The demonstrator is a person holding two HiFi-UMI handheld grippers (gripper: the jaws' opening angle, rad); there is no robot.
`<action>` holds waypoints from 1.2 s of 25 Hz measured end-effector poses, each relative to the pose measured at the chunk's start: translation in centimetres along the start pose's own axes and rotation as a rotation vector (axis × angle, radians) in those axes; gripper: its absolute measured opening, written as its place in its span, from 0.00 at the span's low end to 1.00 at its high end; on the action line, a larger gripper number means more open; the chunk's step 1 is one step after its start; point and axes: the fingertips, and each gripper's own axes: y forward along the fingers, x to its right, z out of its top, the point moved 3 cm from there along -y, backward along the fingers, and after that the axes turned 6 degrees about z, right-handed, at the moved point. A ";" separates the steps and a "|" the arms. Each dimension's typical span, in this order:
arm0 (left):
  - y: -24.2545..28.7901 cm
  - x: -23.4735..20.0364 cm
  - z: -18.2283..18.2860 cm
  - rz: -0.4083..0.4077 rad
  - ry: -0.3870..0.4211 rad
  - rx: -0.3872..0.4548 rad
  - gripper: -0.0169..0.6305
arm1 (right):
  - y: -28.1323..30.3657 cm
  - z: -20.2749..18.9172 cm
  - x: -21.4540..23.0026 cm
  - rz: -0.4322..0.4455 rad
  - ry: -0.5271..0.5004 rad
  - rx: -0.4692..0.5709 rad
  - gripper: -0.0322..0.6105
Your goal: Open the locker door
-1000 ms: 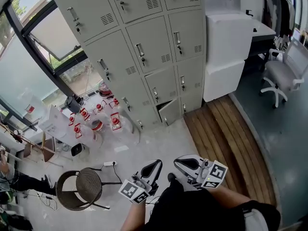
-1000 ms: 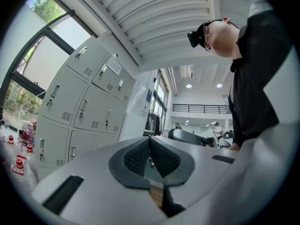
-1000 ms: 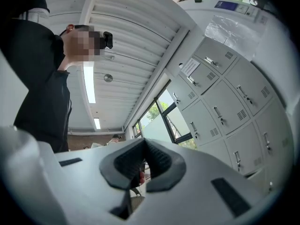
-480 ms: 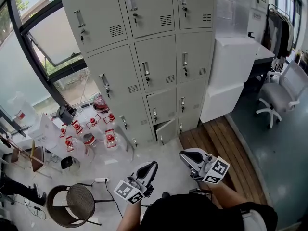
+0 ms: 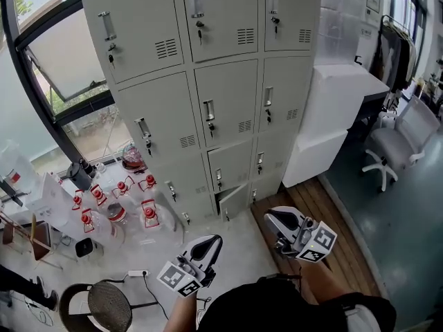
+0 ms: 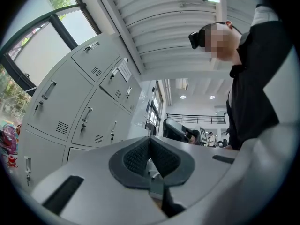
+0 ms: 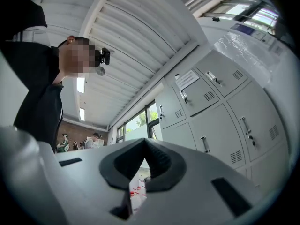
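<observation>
Facing a tall pale grey metal locker bank (image 5: 208, 81), three columns wide, with handles and vent slots on each door. Nearly all doors flush and closed; in the middle column near the floor, one small lower locker door (image 5: 234, 200) tilted ajar at its bottom edge.

Left claw (image 5: 214, 241) held low in front of the body, pointing towards the lockers and well apart from them. In the left gripper view (image 6: 150, 144), pinched narrow, ribbed pads meeting, nothing between.

Right claw (image 5: 272, 214) beside it, at much the same height, also aimed at the lockers and touching none of them. In the right gripper view (image 7: 144, 146), closed tip to tip, empty.

To the left of the lockers, on the floor: a cluster of clear red-capped water bottles (image 5: 118, 192). To the right: a white boxy cabinet (image 5: 332, 109), then a pale grey office chair (image 5: 398, 144). A strip of brown wooden floorboards (image 5: 332, 220) under the right claw.
</observation>
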 end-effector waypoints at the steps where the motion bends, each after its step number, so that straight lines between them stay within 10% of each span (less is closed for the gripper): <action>1: 0.4 -0.6 0.0 -0.005 -0.002 -0.001 0.05 | 0.4 -0.1 0.3 0.000 -0.017 -0.016 0.06; 16: 9.7 -6.6 4.2 0.032 0.122 -0.008 0.05 | 4.0 -0.2 12.5 0.088 -0.063 -0.037 0.06; 30: 23.6 -11.3 12.9 0.226 0.312 0.007 0.05 | 7.7 12.4 30.2 0.287 -0.244 0.038 0.06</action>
